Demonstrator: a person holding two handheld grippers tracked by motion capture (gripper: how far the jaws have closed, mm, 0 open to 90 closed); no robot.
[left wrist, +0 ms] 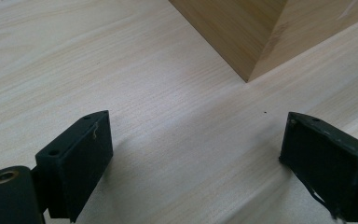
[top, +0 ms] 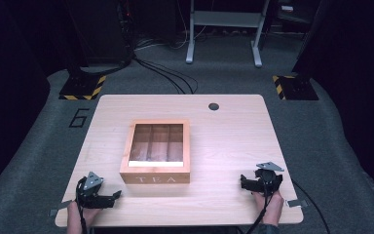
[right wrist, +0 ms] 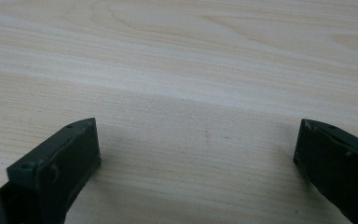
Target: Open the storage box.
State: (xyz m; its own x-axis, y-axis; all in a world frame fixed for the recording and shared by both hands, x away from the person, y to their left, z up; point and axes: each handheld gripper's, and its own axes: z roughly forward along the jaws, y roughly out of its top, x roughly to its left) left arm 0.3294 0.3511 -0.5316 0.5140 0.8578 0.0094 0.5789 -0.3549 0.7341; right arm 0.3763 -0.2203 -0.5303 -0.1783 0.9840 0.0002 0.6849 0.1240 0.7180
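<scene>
two black hand-held grippers low on the pale wooden table [top: 233, 141], left gripper [top: 108, 197] jaws spread and empty near the table's front-left corner, lidded wooden tea box with glass top [top: 157, 152] at centre between them, right gripper [top: 247, 183] jaws likewise spread and empty at front right

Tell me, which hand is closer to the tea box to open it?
Probably the left. The left tongs sit open by the near left corner of the box, and that corner shows just ahead in their own view. The right tongs are open too, but farther from the box, facing bare table.
</scene>
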